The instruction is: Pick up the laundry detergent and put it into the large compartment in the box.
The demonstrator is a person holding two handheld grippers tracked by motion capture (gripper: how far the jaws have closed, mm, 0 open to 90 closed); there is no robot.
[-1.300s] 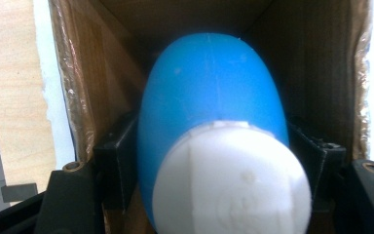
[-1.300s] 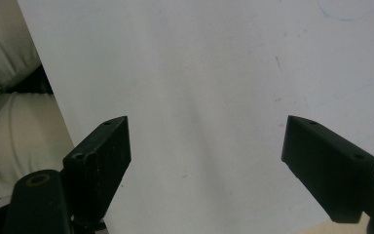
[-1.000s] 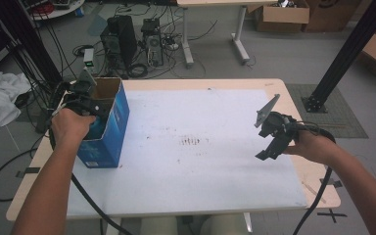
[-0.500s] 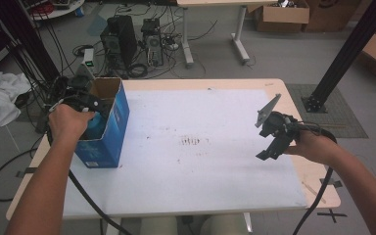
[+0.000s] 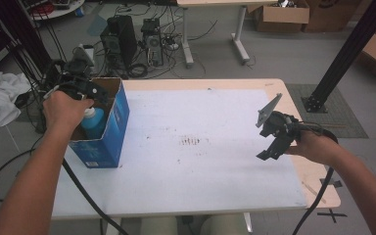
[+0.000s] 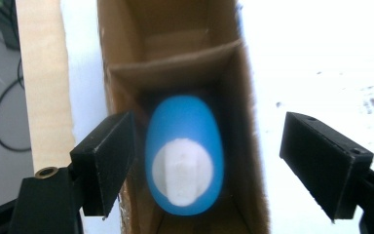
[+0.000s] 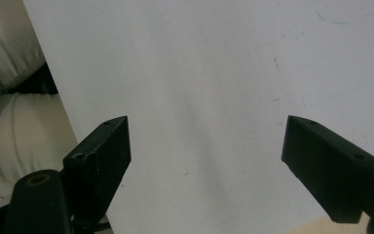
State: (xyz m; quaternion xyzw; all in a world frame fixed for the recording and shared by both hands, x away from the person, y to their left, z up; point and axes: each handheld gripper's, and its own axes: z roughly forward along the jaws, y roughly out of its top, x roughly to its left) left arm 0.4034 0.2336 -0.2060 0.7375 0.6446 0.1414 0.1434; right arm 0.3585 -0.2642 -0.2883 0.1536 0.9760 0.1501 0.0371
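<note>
- The left gripper (image 5: 85, 88) hangs right over the open top of the blue box (image 5: 108, 137) at the left side of the white table (image 5: 200, 166)
- Its two black jaws are spread wide apart and hold nothing
- In the left gripper view, the left gripper (image 6: 207, 161) looks straight down into the box (image 6: 246, 97), which is brown card inside
- A blue bottle (image 6: 184, 161) with a white cap stands upright in the box, between the two jaws but well below them
- The jaws do not touch the bottle or the box
- From the high view, the bottle (image 5: 94, 122) sits in the near part of the box, just beside the person's left hand (image 5: 63, 110)
- A card wall crosses the box behind the bottle
- The right gripper (image 5: 274, 139) is held above the right side of the table, well apart from the box
- In the right gripper view, the right gripper (image 7: 207, 165) has its jaws wide open too, with nothing between them but the bare white table (image 7: 199, 73)
</note>
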